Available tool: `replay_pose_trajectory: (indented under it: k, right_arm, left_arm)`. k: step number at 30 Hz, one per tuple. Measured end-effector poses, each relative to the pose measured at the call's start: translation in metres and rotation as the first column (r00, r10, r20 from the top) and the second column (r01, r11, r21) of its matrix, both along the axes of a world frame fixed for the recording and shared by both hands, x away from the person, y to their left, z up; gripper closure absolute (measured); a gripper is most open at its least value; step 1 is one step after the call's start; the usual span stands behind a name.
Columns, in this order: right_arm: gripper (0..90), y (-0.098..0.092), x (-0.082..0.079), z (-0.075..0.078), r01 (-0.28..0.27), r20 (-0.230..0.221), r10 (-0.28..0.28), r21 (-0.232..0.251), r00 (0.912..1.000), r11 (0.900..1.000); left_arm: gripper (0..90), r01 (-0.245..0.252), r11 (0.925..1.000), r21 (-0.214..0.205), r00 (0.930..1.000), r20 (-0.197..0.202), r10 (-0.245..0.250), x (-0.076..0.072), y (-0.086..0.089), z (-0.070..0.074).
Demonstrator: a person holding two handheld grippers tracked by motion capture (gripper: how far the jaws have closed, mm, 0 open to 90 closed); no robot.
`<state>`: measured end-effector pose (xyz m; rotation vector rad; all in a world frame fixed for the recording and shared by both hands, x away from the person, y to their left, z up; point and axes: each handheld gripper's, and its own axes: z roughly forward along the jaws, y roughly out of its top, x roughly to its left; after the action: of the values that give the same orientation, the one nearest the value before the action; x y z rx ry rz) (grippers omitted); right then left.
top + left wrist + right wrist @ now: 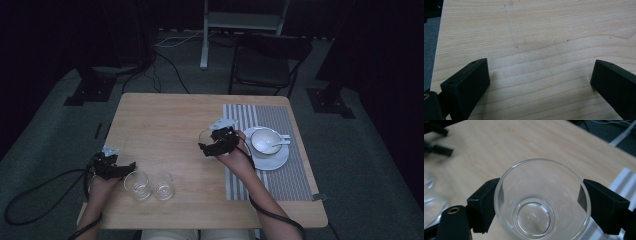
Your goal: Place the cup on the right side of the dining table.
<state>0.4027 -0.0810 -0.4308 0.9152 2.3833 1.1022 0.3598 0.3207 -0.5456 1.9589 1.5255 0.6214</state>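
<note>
My right gripper [207, 140] is shut on a clear empty glass [204, 135] near the middle of the wooden table [165, 120], just left of the striped placemat [280, 150]. In the right gripper view both black pads [485, 203] press the sides of the glass [541, 202], which is upright. My left gripper [126, 168] is near the table's front left, open, beside two more empty glasses [138, 185] [163, 185]. Its jaws [539, 72] stand wide apart over bare wood.
On the placemat a white cup [265, 140] with a spoon [278, 143] sits on a white saucer [272, 161]. A dark chair [265, 62] stands beyond the table's far edge. Cables trail from both grippers off the front edge.
</note>
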Motion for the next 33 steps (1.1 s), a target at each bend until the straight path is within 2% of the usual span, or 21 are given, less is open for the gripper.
replay_pose_trajectory:
  k: [3,6,10,16,18,22,26,28,29,31,32,33]
  right_arm:
    - [17.8,-0.01,0.016,0.008,0.039,0.007,-0.039,0.014,0.9992,0.9991]
    - [17.8,-0.023,0.033,0.015,0.085,-0.002,-0.085,0.049,0.9964,0.9952]
    - [17.8,-0.036,0.051,0.022,0.127,-0.002,-0.127,0.052,0.9919,0.9906]
    - [17.8,-0.058,0.079,0.033,0.214,-0.003,-0.214,0.046,0.9768,0.9758]
    - [17.8,-0.067,0.088,0.035,0.258,0.006,-0.259,0.046,0.9659,0.9649]
    - [17.8,-0.083,0.101,0.033,0.328,-0.005,-0.328,0.062,0.9446,0.9426]
    - [17.8,-0.096,0.119,0.027,0.391,-0.022,-0.39,0.032,0.9204,0.9199]
    - [17.8,-0.103,0.13,0.023,0.433,-0.035,-0.432,0.015,0.9011,0.9013]
    - [17.8,-0.106,0.134,0.022,0.445,-0.037,-0.445,0.014,0.895,0.8953]
    - [17.8,-0.113,0.145,0.02,0.484,-0.054,-0.483,0.011,0.8741,0.875]
    - [17.8,-0.115,0.148,0.019,0.493,-0.058,-0.492,0.007,0.869,0.8702]
    - [17.8,-0.118,0.153,0.018,0.507,-0.064,-0.506,0.003,0.86,0.8617]
  left_arm:
    - [2.7,0.0,1.0,0.001,1.0,0.0,0.0,0.0,0.0,0.0]
    - [2.7,0.001,1.0,-0.001,1.0,-0.001,-0.001,0.0,0.0,0.0]
    - [2.7,0.003,1.0,0.0,1.0,-0.001,-0.003,0.0,0.0,0.0]
    - [2.7,0.003,1.0,0.0,1.0,-0.001,-0.003,0.0,0.0,0.0]
    - [2.7,0.003,1.0,0.0,1.0,-0.001,-0.003,0.0,0.0,0.0]
    - [2.7,0.003,1.0,0.0,1.0,-0.001,-0.003,0.0,0.0,0.0]
    - [2.7,0.003,1.0,0.0,1.0,-0.001,-0.003,0.0,0.0,0.0]
    - [2.7,0.002,1.0,0.0,1.0,0.0,-0.002,0.0,0.0,0.0]
    - [2.7,0.003,1.0,0.0,1.0,-0.001,-0.003,0.0,0.0,0.0]
    - [2.7,0.003,1.0,0.0,1.0,0.0,-0.003,0.0,0.0,0.0]
    - [2.7,0.003,1.0,0.0,1.0,0.0,-0.003,0.0,0.0,0.0]
    - [2.7,0.003,1.0,0.0,1.0,-0.001,-0.003,0.0,0.0,0.0]
